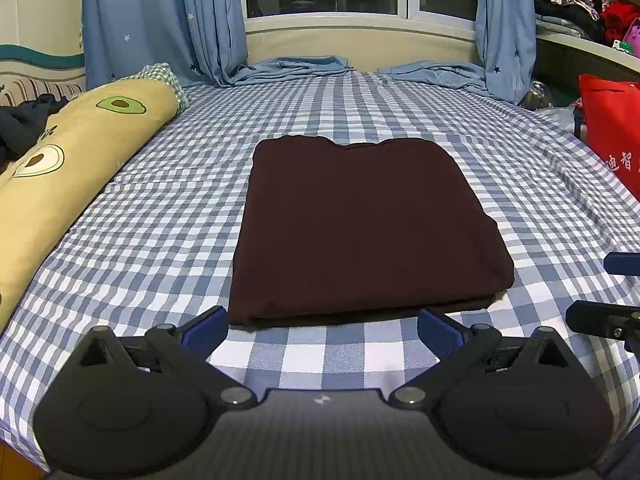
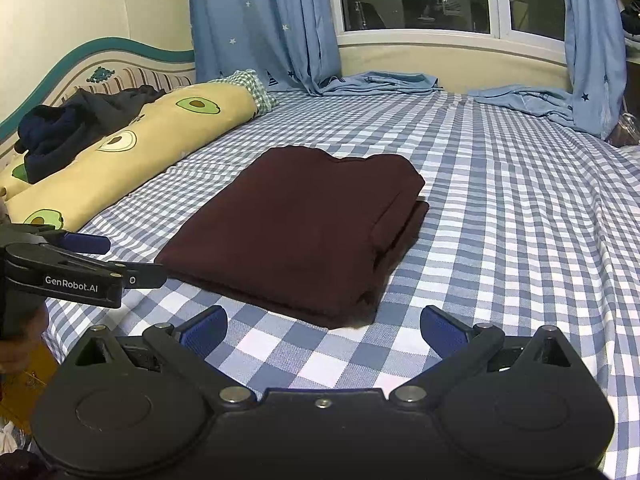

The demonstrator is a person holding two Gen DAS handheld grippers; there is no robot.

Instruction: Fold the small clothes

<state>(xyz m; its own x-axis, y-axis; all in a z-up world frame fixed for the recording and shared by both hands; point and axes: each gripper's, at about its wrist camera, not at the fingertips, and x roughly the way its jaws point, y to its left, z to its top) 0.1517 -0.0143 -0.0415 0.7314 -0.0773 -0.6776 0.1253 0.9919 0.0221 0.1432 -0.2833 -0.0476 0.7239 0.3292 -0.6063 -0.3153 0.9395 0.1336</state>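
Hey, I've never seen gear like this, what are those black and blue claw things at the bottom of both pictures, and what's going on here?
They are hand-held grippers, one in each of a person's hands, each carrying a camera that looks along its fingers. One picture is from the left gripper, the other from the right gripper. Both are open and hold nothing. On the checked bedsheet lies a folded dark maroon garment. An avocado-print pillow lies at the left edge of the bed.
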